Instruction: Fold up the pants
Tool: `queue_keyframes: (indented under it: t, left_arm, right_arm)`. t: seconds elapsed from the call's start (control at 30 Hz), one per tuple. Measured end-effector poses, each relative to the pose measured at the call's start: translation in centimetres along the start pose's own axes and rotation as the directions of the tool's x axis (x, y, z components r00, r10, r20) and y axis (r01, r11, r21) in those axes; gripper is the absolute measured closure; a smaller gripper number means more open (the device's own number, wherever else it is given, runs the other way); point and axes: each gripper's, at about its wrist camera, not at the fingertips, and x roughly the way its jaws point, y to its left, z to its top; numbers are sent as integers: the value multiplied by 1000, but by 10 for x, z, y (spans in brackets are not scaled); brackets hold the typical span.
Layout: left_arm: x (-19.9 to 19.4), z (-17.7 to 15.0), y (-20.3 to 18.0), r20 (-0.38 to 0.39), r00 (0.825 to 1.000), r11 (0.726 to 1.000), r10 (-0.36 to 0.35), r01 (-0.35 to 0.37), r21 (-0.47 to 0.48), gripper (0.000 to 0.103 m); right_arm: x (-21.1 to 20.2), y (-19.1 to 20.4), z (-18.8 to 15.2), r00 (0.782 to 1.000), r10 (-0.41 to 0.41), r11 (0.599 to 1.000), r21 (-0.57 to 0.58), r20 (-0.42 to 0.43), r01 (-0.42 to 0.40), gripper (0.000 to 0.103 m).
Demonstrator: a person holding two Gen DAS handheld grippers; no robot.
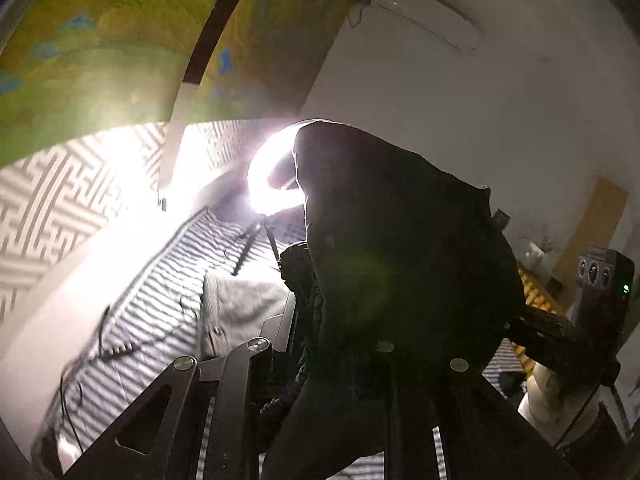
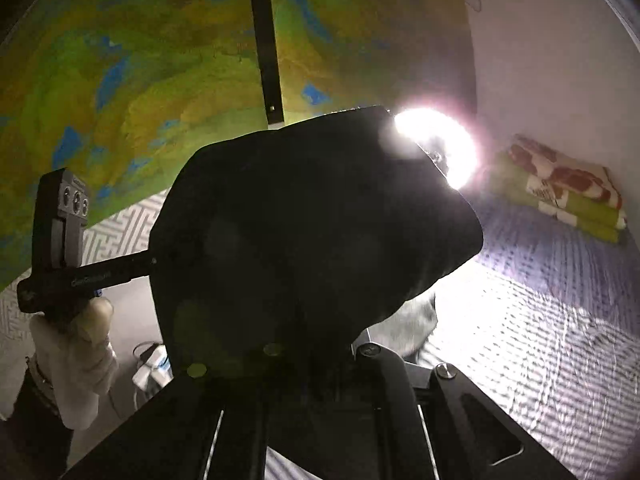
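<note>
Left wrist view: dark pants (image 1: 400, 240) hang bunched over the left claw (image 1: 340, 360), hiding its fingers; whether it grips cannot be told. A grey garment (image 1: 236, 312) lies on the striped bed (image 1: 160, 300).

Right wrist view: the pants (image 2: 312, 232) drape over the right claw (image 2: 304, 360), fingers hidden, state unclear. A folded blanket (image 2: 568, 192) lies on the bed (image 2: 540, 320).

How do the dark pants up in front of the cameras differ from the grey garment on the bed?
Colour: the dark pants read near black; the grey garment is pale. Pose: the dark pants are raised off the bed, bunched, and partly block the ring light; the grey garment lies on the striped bedcover. Both are soft cloth.
</note>
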Motion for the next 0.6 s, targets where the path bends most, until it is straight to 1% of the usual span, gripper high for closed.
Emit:
queue_keyframes:
  t: [0.07,0.13,0.23,0.33,0.37,0.4,0.47,0.5,0.53,0.57,0.6]
  left_arm:
    - [25,15,13,-10,1000,1000,9,-9,0,84]
    - [50,24,25,-26,1000,1000,16,-16,-5,84]
    - [96,30,47,-70,997,999,24,-26,-20,84]
    - [143,28,73,-125,992,998,21,-28,-61,84]
    - [164,25,85,-154,988,997,23,-35,-76,84]
    - [177,23,91,-174,984,995,28,-43,-84,84]
    - [212,17,109,-227,973,992,38,-64,-105,84]
    - [234,13,118,-251,966,990,57,-87,-108,83]
    - [249,13,124,-266,961,989,72,-104,-107,81]
    - [264,12,130,-286,954,986,87,-124,-113,79]
    - [286,12,138,-328,938,980,111,-158,-121,76]
  right_arm:
    - [25,-14,15,1000,12,1000,21,-8,-12,96]
    - [49,-33,21,999,26,998,49,-24,-25,96]
    - [97,-57,27,997,47,996,78,-64,-42,96]
    - [150,-84,25,992,62,991,123,-114,-48,96]
    - [164,-91,23,989,67,989,141,-130,-48,96]
    - [182,-101,19,985,74,986,161,-154,-49,96]
    - [217,-119,9,976,85,980,194,-199,-45,96]
    - [232,-126,4,971,88,978,206,-223,-41,96]
    - [244,-132,0,966,93,976,213,-241,-40,95]
    - [258,-139,-4,960,90,975,221,-264,-30,93]
    - [276,-150,-10,953,60,974,228,-296,10,91]
